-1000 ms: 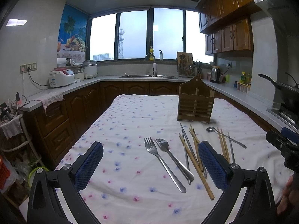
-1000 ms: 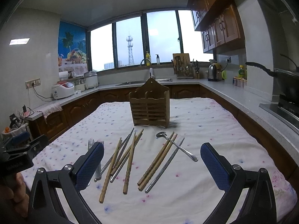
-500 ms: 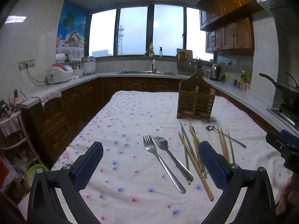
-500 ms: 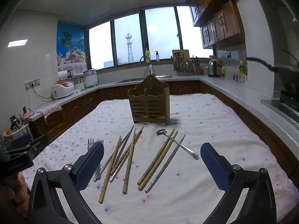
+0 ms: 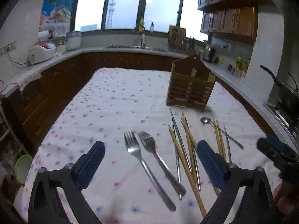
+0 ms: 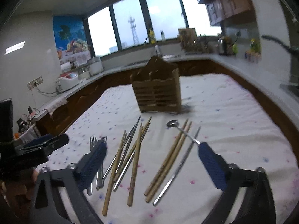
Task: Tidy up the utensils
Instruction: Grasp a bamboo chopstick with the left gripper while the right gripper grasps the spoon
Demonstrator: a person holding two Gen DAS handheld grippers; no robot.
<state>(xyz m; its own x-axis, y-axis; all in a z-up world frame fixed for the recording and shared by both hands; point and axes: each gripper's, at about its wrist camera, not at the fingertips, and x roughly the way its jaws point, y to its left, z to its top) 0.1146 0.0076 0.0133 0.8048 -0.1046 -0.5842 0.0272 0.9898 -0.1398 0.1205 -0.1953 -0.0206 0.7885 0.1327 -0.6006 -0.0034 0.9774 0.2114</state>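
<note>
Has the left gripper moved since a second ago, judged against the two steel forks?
Yes. The left gripper has come closer and down toward the two steel forks, which now lie between its closing jaws, untouched.

Ahead of me, big windows (image 5: 127,5) with a tower (image 6: 133,28) outside. A white rice cooker (image 5: 41,53) sits on the counter at left, a kettle (image 5: 208,53) at right, and a flower-dotted cloth (image 5: 112,100) covers my worktop.
</note>
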